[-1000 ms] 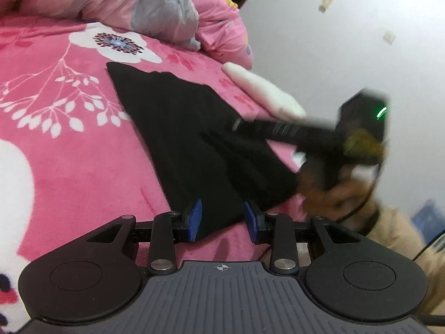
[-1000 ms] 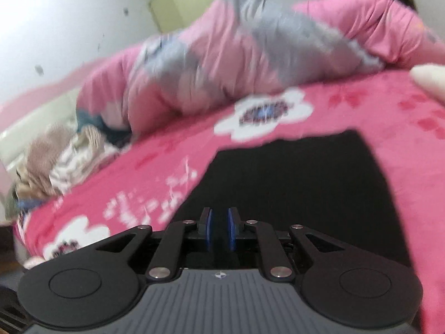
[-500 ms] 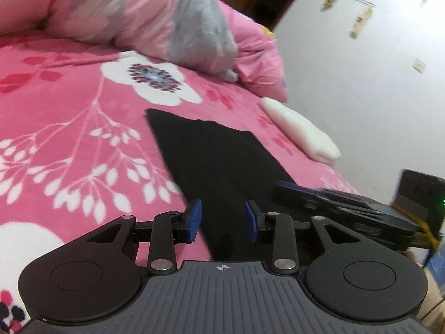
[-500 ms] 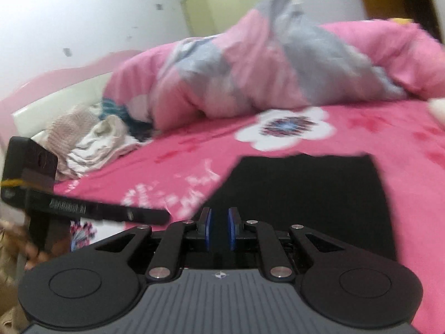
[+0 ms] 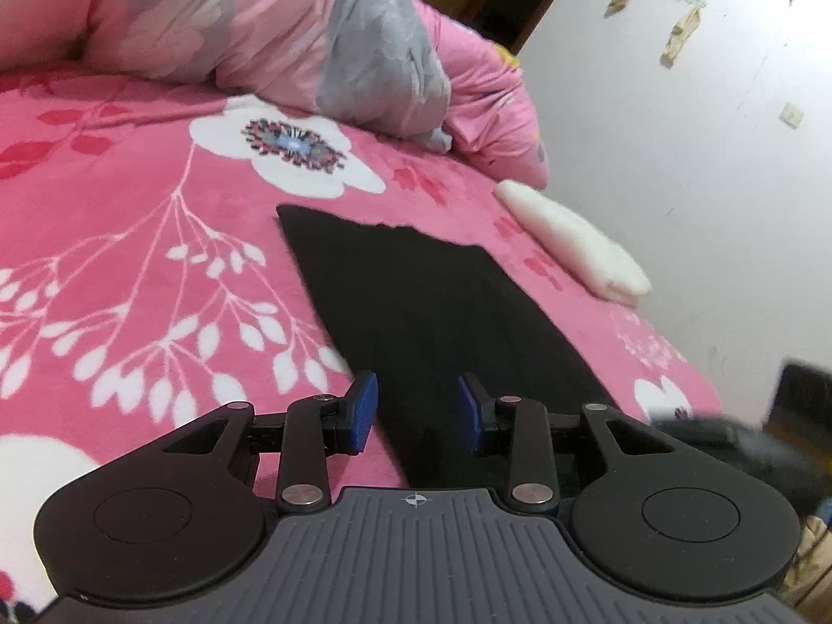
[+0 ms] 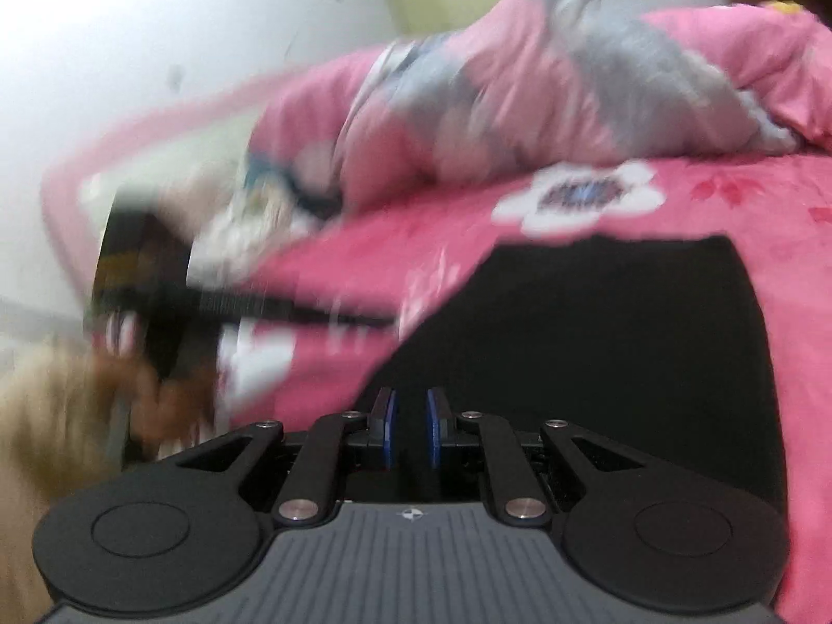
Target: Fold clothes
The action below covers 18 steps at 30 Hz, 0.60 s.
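A black garment (image 5: 426, 301) lies flat as a long folded strip on the pink flowered bedspread (image 5: 130, 239). My left gripper (image 5: 416, 395) hovers over its near end, open, with nothing between the blue pads. In the right wrist view the garment (image 6: 598, 338) spreads out ahead of my right gripper (image 6: 411, 416). Its pads stand a narrow gap apart over the near edge and grip nothing that I can see. The left gripper (image 6: 249, 307) shows there as a dark blur at the left, held by a hand (image 6: 156, 390). The right gripper (image 5: 728, 431) is a blur at the left view's right edge.
A bunched pink and grey quilt (image 5: 260, 26) fills the head of the bed. A white folded item (image 5: 572, 239) lies by the bed's right edge, close to a white wall (image 5: 702, 156). A blurred heap of pale clothes (image 6: 249, 218) sits at the far left.
The right gripper drew back from over the garment to the left view's right edge. The left gripper came into the right view from the left. The garment stays flat.
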Each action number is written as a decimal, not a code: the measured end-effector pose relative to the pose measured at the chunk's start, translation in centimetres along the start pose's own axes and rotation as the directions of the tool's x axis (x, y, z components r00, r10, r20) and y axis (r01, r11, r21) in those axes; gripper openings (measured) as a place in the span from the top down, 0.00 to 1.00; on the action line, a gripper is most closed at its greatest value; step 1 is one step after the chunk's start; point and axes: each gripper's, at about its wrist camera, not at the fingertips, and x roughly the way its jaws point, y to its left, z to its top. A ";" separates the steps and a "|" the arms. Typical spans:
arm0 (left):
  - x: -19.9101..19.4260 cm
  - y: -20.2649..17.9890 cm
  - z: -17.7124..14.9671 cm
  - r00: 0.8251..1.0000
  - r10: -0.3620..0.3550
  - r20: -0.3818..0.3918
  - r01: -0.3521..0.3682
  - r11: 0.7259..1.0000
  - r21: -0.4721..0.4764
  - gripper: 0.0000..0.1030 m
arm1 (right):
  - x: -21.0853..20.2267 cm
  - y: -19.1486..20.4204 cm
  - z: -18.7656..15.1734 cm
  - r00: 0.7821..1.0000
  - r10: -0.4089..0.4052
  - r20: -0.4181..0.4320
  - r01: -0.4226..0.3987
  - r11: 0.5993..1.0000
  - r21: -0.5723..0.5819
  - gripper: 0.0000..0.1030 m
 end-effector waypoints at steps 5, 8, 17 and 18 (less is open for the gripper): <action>1.2 0.0 -0.6 0.998 0.056 -0.009 -0.056 0.998 0.000 0.68 | 2.9 -3.5 -0.6 0.999 0.023 -0.029 -0.018 0.984 0.176 0.88; 1.4 0.6 -0.8 0.999 0.046 -0.011 -0.046 0.999 -0.017 0.68 | -0.9 -4.0 -2.5 0.998 0.060 -0.024 -0.055 0.983 0.173 0.87; 0.9 0.9 -0.7 0.999 0.037 0.008 -0.037 0.999 -0.031 0.68 | -0.7 -3.4 -0.2 0.984 0.176 0.002 -0.176 0.979 0.102 0.87; 0.8 0.9 -0.7 0.999 0.037 0.011 -0.037 0.999 -0.033 0.68 | 0.6 -3.3 0.1 0.979 0.205 -0.009 -0.203 0.975 0.094 0.87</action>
